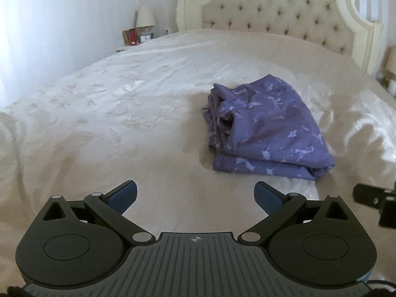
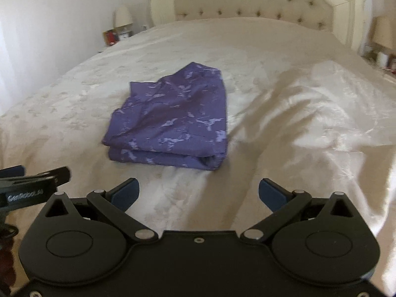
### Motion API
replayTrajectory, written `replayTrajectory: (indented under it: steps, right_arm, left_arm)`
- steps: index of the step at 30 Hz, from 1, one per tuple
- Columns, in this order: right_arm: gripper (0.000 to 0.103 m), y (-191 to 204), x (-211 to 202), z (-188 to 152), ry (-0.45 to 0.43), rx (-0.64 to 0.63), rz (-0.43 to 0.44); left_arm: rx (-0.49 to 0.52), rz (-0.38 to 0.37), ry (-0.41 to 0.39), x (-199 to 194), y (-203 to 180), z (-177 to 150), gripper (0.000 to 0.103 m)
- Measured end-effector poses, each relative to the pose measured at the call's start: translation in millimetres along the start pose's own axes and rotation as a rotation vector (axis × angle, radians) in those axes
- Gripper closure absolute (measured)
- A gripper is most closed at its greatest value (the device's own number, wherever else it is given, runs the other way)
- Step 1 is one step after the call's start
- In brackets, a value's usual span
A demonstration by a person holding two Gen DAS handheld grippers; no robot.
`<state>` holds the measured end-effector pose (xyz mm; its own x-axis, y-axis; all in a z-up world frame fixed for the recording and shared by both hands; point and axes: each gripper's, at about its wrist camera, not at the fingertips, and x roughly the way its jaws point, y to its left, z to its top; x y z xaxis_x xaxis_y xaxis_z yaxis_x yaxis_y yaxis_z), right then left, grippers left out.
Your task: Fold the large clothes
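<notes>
A purple garment with a pale lilac print (image 1: 267, 128) lies folded into a thick, stacked bundle on the cream bedspread (image 1: 123, 113). In the right wrist view the same purple garment (image 2: 173, 121) sits ahead and slightly left. My left gripper (image 1: 196, 194) hovers near the bed's foot, open, with nothing between its blue pads; the bundle is ahead and to its right. My right gripper (image 2: 198, 193) is also open and empty, a short way back from the bundle's folded edge. Each gripper's body shows at the edge of the other's view.
A tufted cream headboard (image 1: 277, 7) stands at the far end of the bed. A nightstand with a lamp (image 1: 145, 17) and small items is at the far left; another lamp (image 2: 383, 32) is at the far right. The bedspread is wrinkled on the right (image 2: 321, 113).
</notes>
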<state>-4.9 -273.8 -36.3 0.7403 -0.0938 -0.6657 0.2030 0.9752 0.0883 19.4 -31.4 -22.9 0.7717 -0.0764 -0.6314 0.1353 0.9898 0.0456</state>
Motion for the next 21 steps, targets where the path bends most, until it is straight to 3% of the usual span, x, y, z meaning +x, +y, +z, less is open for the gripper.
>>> replayTrajectory:
  steps: [3,21]
  right_arm:
    - [0.001,0.4,4.0,1.0,0.020,0.005,-0.046]
    - [0.001,-1.7,15.0,-3.1,0.084,0.029,-0.004]
  left_arm:
    - [0.016,0.026,0.005,-0.7,-1.4,-1.7,0.001]
    - [-0.013,-0.042,0.097,6.4,4.7,-11.4,0.001]
